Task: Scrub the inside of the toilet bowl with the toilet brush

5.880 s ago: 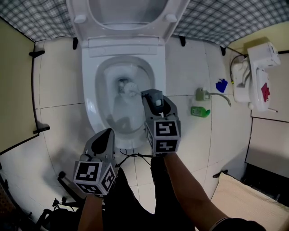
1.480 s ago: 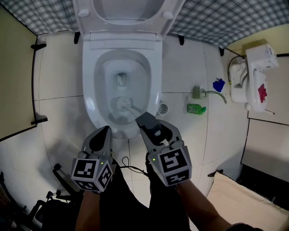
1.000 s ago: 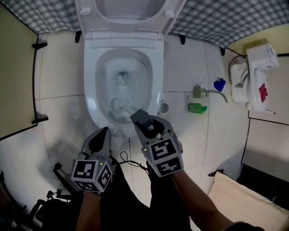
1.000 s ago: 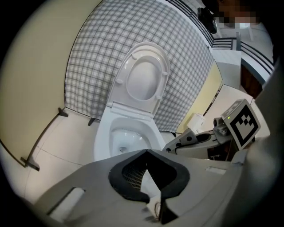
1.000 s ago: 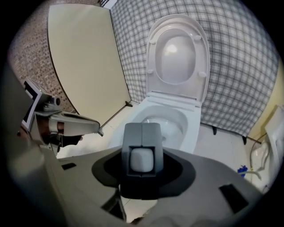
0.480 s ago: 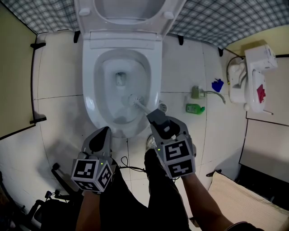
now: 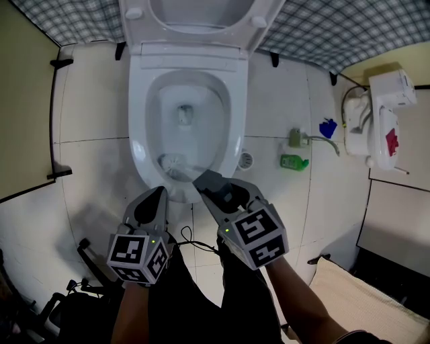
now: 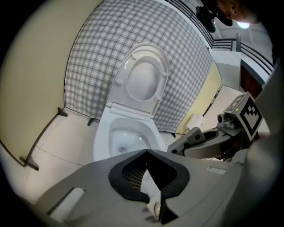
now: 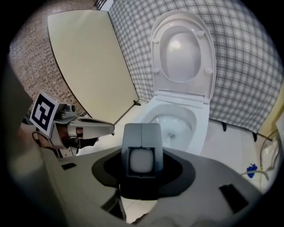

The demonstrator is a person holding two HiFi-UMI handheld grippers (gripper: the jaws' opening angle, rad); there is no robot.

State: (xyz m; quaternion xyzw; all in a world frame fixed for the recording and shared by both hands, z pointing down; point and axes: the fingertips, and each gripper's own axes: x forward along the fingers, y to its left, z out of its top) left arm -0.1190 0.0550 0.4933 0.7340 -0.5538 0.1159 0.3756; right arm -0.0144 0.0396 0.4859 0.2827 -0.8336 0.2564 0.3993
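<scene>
The toilet brush (image 7: 173,162) has swung from the right side of the toilet bowl (image 7: 138,134) to its lower left wall, just above frame centre. The right claw (image 7: 209,183) is clamped on the brush handle. The left claw (image 7: 157,197), at lower left, is closed and empty.

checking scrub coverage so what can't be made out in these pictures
Head view: the toilet brush head is small and blurred; whether it touches the toilet bowl wall cannot be told.
Right gripper view: the right gripper hides the brush head; only the handle's end shows.
Left gripper view: the left gripper covers the bowl's front.
Head view: the top edge cuts off the raised lid.
</scene>
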